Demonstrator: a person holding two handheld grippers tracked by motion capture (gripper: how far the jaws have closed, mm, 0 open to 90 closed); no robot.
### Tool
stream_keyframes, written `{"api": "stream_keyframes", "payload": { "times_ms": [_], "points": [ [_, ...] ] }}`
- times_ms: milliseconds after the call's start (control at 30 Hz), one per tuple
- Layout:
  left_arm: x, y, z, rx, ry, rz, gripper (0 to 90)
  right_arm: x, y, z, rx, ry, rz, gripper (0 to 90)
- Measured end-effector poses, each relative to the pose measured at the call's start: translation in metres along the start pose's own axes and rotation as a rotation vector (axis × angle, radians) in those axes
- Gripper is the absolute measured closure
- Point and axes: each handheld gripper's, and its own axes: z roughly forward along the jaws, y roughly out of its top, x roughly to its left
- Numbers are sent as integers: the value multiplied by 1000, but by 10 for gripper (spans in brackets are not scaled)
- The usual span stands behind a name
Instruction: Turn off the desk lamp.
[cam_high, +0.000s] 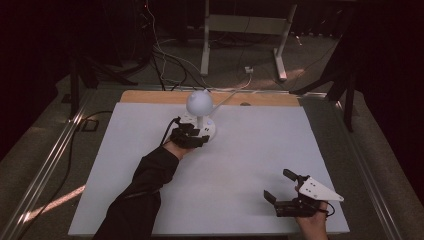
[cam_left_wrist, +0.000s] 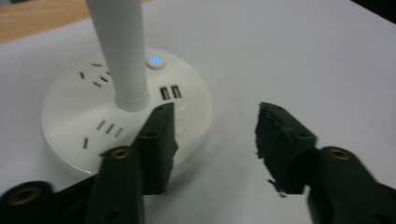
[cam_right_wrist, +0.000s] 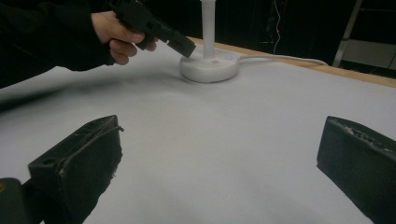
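Observation:
A white lamp with a globe head (cam_high: 200, 102) stands on a round white socket base (cam_high: 210, 131) at the back middle of the white mat. In the left gripper view, its stalk (cam_left_wrist: 119, 51) rises from the base (cam_left_wrist: 79, 116), beside a blue-lit button (cam_left_wrist: 156, 60) and two USB ports (cam_left_wrist: 170, 92). My left gripper (cam_left_wrist: 215, 121) is open at the base's near edge, one jaw over the rim, nothing pinched. The right gripper view shows the left gripper (cam_right_wrist: 180, 44) just above the base (cam_right_wrist: 210, 69). My right gripper (cam_high: 281, 186) is open wide over bare mat near the front right.
The white mat (cam_high: 250, 150) covers a wooden table whose bare strip (cam_high: 150, 96) shows at the back. A white cable (cam_right_wrist: 280, 58) runs from the base off the back edge. Behind the table are floor cables (cam_high: 165, 60) and a white desk frame (cam_high: 240, 30).

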Motion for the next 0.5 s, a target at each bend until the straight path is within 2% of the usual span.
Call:
{"api": "stream_keyframes", "payload": {
  "times_ms": [67, 267, 367, 433, 500],
  "points": [
    [-1, 0, -4, 3, -5, -3, 372, 0, 0, 0, -2, 0, -2, 0],
    [-1, -3, -16, 26, -17, -5, 226, 0, 0, 0, -2, 2, 2, 0],
    [1, -6, -24, 43, -41, -2, 114, 0, 1, 1, -3, 4, 1, 0],
    [2, -9, -29, 47, -60, -13, 50, 0, 1, 2, 0, 7, 1, 0],
    [3, -13, -35, 49, -75, -18, 22, 0, 0, 3, 1, 8, -1, 0]
  ]
}}
